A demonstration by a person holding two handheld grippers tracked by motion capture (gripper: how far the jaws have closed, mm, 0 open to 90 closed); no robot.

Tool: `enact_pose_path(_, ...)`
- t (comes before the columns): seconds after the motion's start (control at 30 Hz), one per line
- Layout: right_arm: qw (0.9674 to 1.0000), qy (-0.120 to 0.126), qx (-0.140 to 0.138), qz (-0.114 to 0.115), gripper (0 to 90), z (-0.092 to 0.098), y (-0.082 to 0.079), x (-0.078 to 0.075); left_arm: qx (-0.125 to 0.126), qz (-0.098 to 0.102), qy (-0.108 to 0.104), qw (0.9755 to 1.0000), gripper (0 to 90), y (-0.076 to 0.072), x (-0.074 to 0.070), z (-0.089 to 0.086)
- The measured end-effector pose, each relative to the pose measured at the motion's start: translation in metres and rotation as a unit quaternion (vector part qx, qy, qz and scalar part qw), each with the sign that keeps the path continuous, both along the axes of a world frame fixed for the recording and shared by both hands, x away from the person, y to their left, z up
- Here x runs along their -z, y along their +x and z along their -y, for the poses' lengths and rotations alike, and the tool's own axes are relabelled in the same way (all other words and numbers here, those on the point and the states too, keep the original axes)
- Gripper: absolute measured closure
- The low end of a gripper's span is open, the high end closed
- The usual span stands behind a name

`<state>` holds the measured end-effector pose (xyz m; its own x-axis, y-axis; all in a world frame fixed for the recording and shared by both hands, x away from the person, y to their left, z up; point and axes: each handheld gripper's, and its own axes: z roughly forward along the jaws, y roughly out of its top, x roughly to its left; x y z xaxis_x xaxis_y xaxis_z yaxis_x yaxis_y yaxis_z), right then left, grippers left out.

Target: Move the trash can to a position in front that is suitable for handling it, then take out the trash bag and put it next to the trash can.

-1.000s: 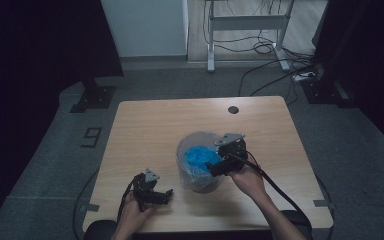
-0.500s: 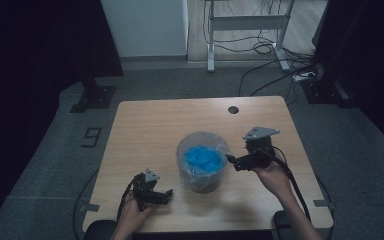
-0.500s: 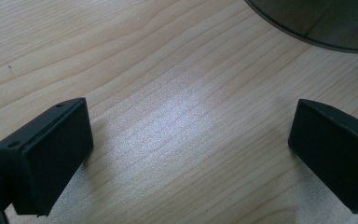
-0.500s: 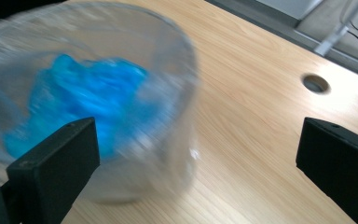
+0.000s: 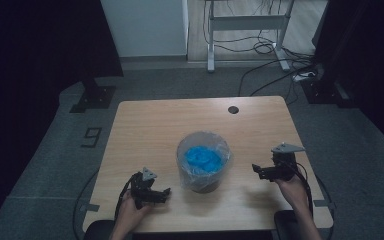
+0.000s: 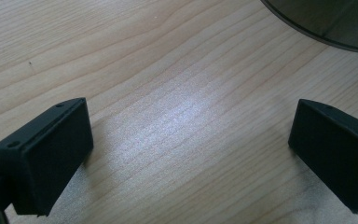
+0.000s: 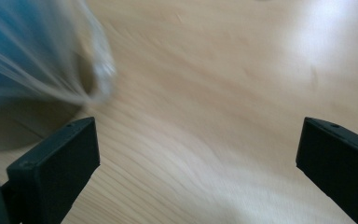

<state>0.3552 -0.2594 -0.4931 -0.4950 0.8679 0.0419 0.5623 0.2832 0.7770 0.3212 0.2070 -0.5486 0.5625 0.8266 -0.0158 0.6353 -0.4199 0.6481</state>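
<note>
High view puts the bin (image 5: 203, 162), lined with a clear bag (image 5: 222, 155) and holding something blue (image 5: 203, 156), near the middle of the bench (image 5: 145, 125), between your hands. Your right tongs (image 5: 261, 171) stand beside it with jaws wide apart and empty; your left tongs (image 5: 161, 194) rest low at the front edge, also apart. If the liner rim needs more tucking, I'd come in level with the right, pinch only the plastic, and use the left to steady the bin's base (image 6: 326, 23) so it won't slide.
</note>
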Motion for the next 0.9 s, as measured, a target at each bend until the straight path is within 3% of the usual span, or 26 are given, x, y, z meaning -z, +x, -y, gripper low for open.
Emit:
enact_pose_path(0.2, 0.999, -0.015, 0.031, -0.028, 0.0, 0.011, 0.0, 0.037, 0.0, 0.0, 0.0, 1.0, 0.0, 0.0, 0.0, 0.0)
enact_pose_path(0.43, 0.9976, -0.037, 0.041, -0.041, 0.0, 0.014, -0.006, 0.063, 0.0, 0.0, 0.001, 1.0, 0.0, 0.0, 0.0, 0.0)
enact_pose_path(0.47, 0.9979, -0.037, 0.041, -0.033, 0.0, 0.014, -0.008, 0.064, 0.0, 0.0, 0.001, 1.0, 0.0, 0.0, 0.0, 0.0)
enact_pose_path(0.7, 0.9978, -0.037, 0.043, -0.033, 0.0, 0.014, -0.008, 0.064, 0.004, 0.0, 0.002, 1.0, 0.0, 0.0, 0.0, 0.0)
enact_pose_path(0.9, 0.9978, -0.038, 0.043, -0.033, 0.0, 0.014, -0.008, 0.064, 0.012, -0.013, 0.009, 0.9998, 1.0, 0.0, -0.004, 0.001)
